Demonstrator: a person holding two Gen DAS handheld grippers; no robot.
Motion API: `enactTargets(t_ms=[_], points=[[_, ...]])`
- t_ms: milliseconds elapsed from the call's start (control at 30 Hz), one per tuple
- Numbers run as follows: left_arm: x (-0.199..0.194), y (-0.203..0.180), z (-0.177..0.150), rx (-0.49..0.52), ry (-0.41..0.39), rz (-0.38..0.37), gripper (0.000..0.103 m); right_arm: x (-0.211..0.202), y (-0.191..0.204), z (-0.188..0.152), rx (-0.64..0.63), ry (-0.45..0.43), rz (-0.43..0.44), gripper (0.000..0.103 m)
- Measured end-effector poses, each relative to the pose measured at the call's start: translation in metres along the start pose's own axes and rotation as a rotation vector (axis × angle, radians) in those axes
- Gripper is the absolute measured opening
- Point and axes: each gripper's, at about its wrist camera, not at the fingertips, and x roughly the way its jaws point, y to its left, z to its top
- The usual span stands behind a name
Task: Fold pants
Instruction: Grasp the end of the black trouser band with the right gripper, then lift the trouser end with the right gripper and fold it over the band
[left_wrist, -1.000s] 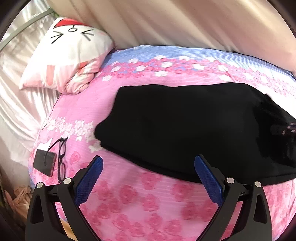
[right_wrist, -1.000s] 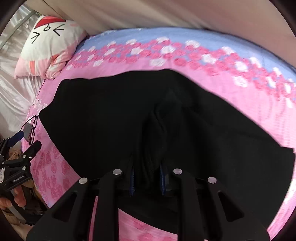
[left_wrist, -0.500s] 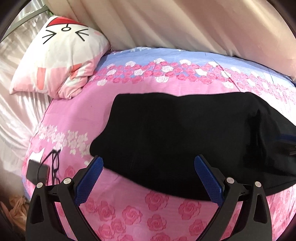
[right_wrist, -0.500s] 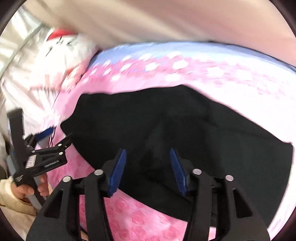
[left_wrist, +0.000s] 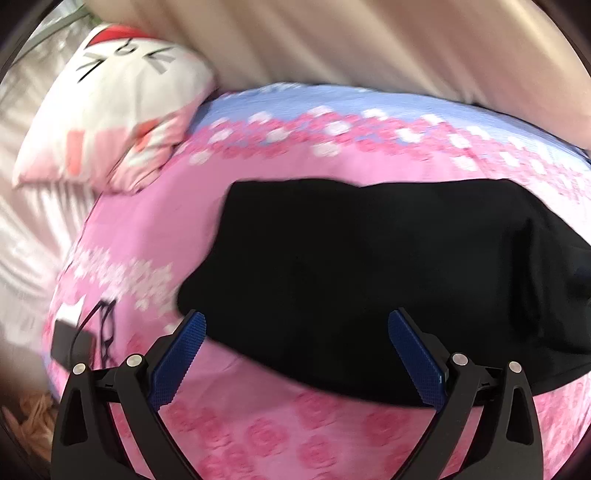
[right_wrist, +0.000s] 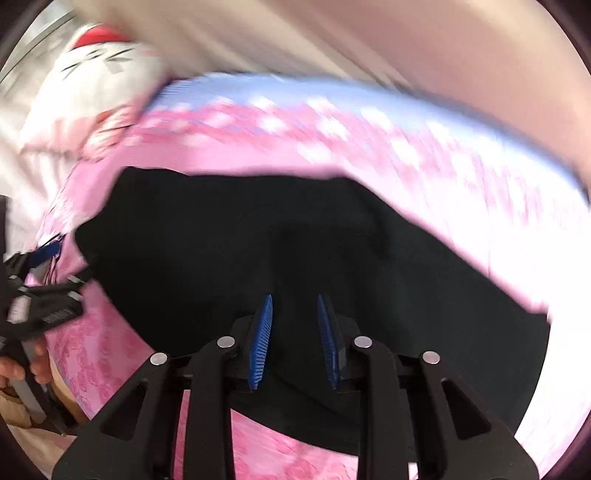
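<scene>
Black pants (left_wrist: 369, 266) lie folded in a wide dark slab on the pink rose-print bed cover (left_wrist: 258, 435). My left gripper (left_wrist: 295, 321) stands wide open above their near left edge, nothing between its blue pads. In the right wrist view the same pants (right_wrist: 258, 240) fill the middle. My right gripper (right_wrist: 294, 301) hovers over them with a narrow gap between its blue pads; its jaws are closing and no cloth is pinched between them. The left gripper (right_wrist: 44, 295) shows at the left edge, held by a hand (right_wrist: 22, 365).
A white cartoon-face pillow (left_wrist: 110, 99) lies at the far left of the bed. A dark phone (left_wrist: 70, 343) and black glasses (left_wrist: 107, 332) rest near the bed's left edge. Beige curtain (left_wrist: 369, 44) hangs behind the bed.
My right gripper let go of the bunched black cloth, opened, then narrowed again while rising above the pants. The left gripper stayed wide open and shifted a little over the pants' near edge.
</scene>
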Motion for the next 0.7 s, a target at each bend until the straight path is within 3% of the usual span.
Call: enactTargets(t_ms=[167, 233, 300, 467, 600, 700], points=[[0.002, 0.035, -0.026, -0.036, 0.043, 0.058, 0.098, 0.017, 0.107, 0.035, -0.311, -0.01, 0.084, 0.034], [0.0, 0.049, -0.038, -0.052, 0.054, 0.069, 0.098, 0.035, 0.153, 0.04, -0.426, 0.007, 0.112, 0.051], [-0.002, 0.063, -0.049, -0.069, 0.068, 0.078, 0.098, 0.053, 0.193, 0.042, -0.525, 0.013, 0.12, 0.053], [-0.005, 0.089, -0.071, -0.12, 0.096, 0.083, 0.098, 0.095, 0.253, 0.043, -0.608, 0.105, 0.126, 0.053], [-0.012, 0.11, -0.087, -0.162, 0.098, 0.118, 0.098, 0.115, 0.285, 0.037, -0.679, 0.12, 0.07, 0.069], [-0.015, 0.121, -0.095, -0.197, 0.105, 0.133, 0.098, 0.135, 0.294, 0.031, -0.677, 0.16, 0.035, 0.064]])
